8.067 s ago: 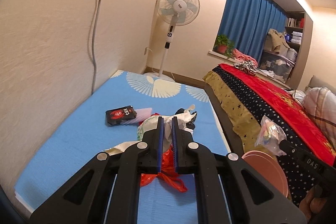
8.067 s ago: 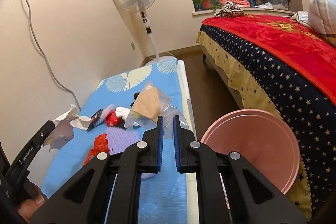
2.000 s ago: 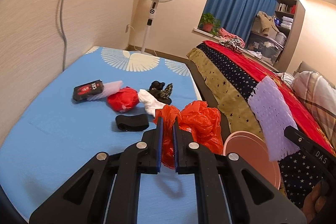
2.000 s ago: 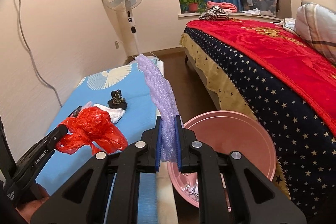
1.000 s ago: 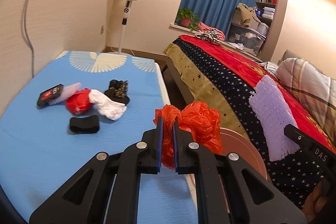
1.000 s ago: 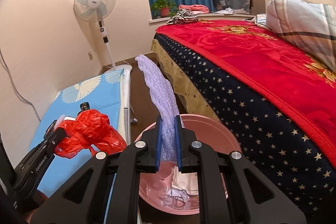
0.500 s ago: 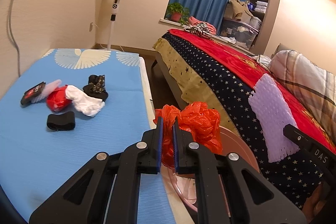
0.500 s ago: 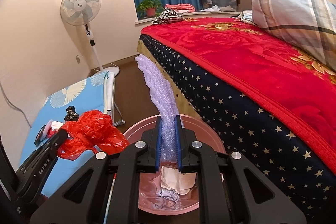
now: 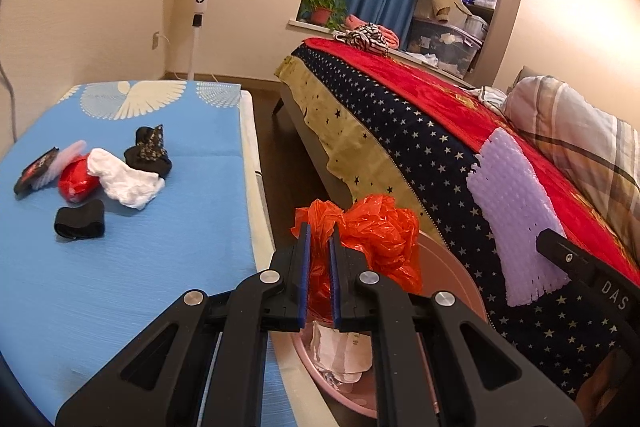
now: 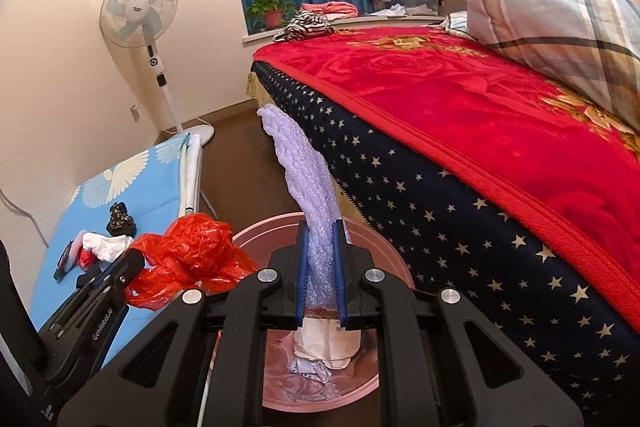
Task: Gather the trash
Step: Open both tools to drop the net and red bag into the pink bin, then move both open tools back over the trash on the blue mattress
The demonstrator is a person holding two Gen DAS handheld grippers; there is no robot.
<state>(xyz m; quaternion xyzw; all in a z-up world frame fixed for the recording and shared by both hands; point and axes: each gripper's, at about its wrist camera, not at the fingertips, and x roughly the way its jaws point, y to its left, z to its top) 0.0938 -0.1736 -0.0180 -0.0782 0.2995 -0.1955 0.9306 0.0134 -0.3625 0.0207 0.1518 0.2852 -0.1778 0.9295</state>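
2 grippers clamp trash above pink bin (image 10: 384, 247) between blue mat (image 9: 132, 267) and bed (image 10: 480, 131).

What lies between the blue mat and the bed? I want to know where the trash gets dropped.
The pink bin stands on the brown floor in that gap, with paper scraps inside. The right wrist view shows it best.

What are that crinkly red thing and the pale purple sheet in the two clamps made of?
The red bag looks like thin glossy plastic film: it crumples and glints. The purple sheet looks like soft foam netting or bubble wrap, matte and bumpy, holding its shape upright; which one is unclear.
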